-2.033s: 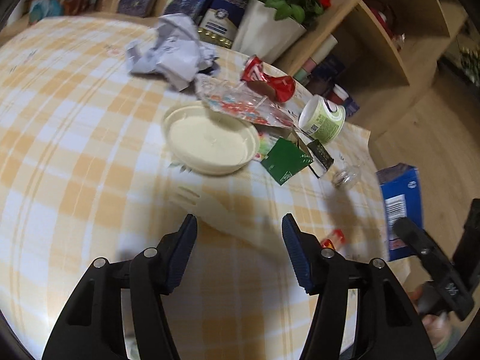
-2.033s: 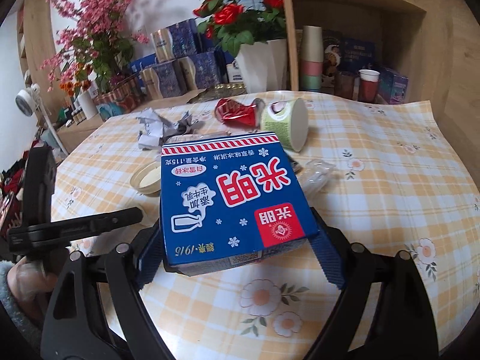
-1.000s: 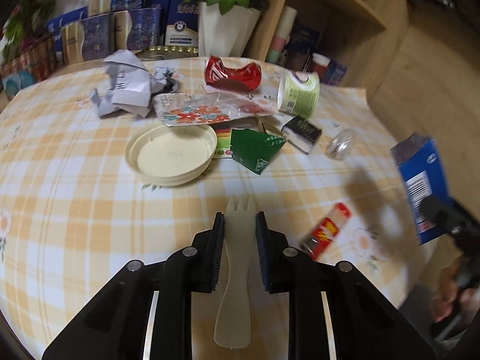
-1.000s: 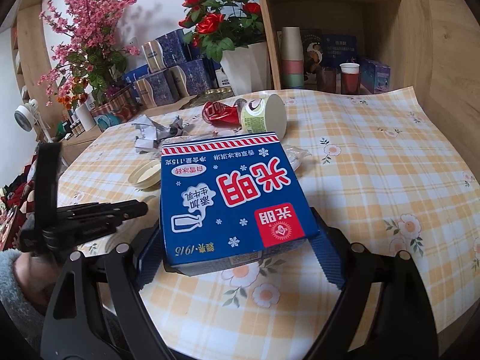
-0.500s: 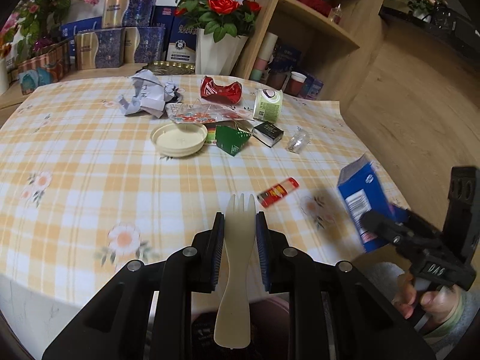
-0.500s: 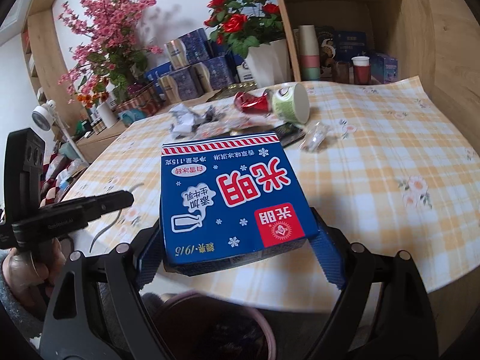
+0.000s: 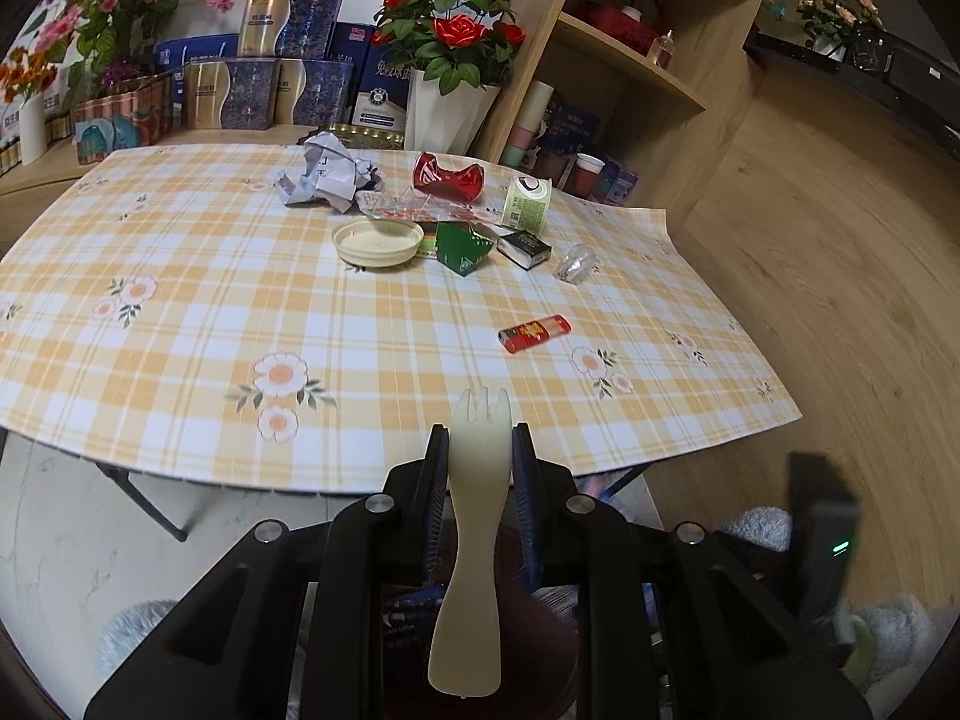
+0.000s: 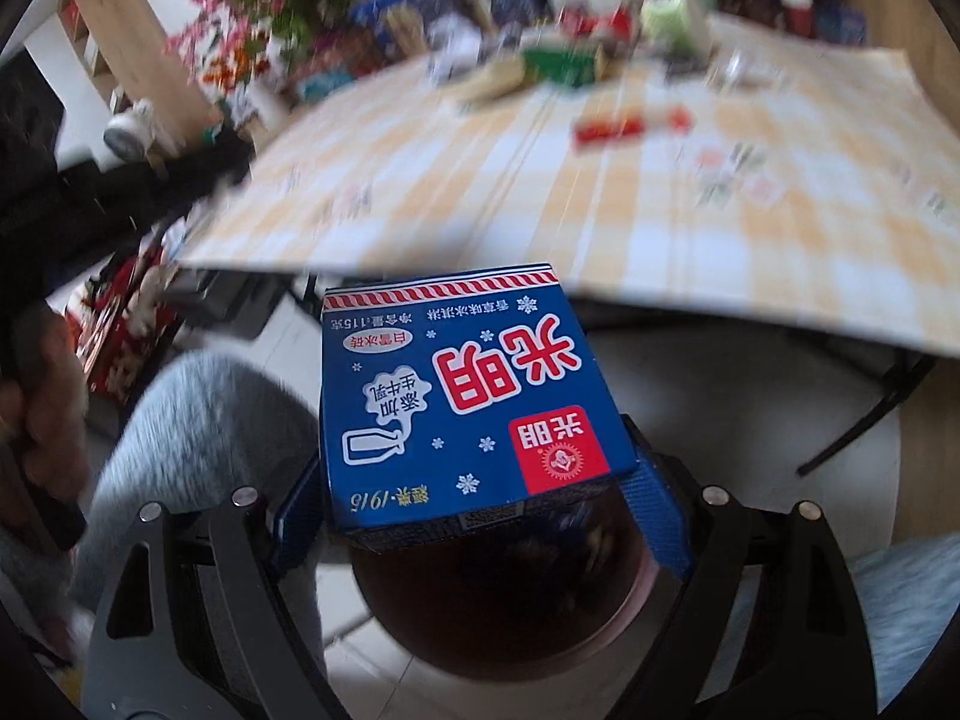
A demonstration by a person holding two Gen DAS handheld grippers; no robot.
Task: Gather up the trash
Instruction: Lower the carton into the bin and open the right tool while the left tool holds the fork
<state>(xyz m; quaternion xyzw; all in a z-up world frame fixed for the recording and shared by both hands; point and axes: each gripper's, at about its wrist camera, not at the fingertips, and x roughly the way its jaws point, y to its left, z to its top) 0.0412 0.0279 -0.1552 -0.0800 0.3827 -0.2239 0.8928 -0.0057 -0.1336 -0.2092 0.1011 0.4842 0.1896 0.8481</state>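
Since the frame a second ago both grippers have come away from the table top and now hang past its near edge, over a dark round bin on the floor. The blue carton is held above the bin's mouth, and the pale fork is also above it, tines pointing far. Left behind on the checked tablecloth are a red wrapper, a cream lid, a green packet, crumpled paper, a crushed red can and a green-white cup, all well apart from the grippers. The left gripper is narrow, its pads pressing the fork's sides. The right gripper stands wide, clamped on the carton's two sides.
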